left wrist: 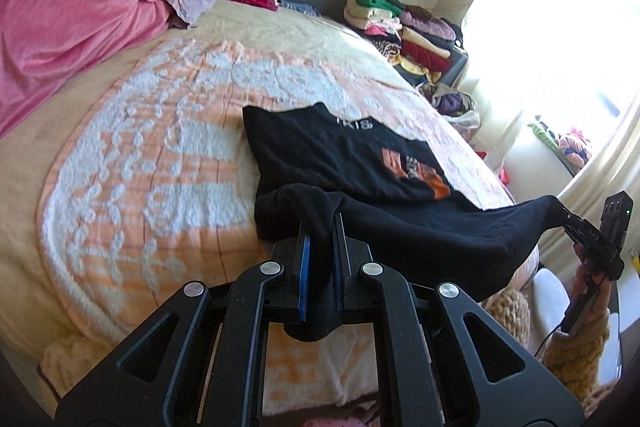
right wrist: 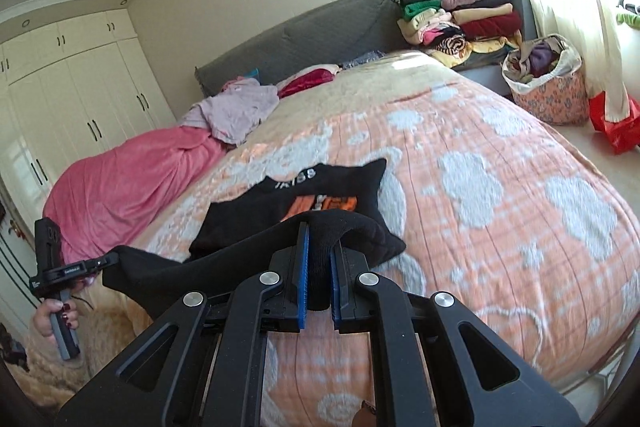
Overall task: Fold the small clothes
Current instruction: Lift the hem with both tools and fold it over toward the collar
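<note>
**bedside_lurker:** So the black t-shirt (left wrist: pixel 344 155) lies near the foot edge of the bed (left wrist: pixel 140 155), printed part flat on the blanket, near hem lifted off it. Left gripper (left wrist: pixel 320 227) is clamped on one hem corner, right gripper (right wrist: pixel 318 247) clamped on the other.

**foldnerd:** Which way does it run from them?

**bedside_lurker:** Straight ahead, long axis toward the headboard (right wrist: pixel 304 35). The held hem sags between the two, across the bed. Both hands raised, tilted down, about equally near. My guess: carry the hem forward over the print.
</note>
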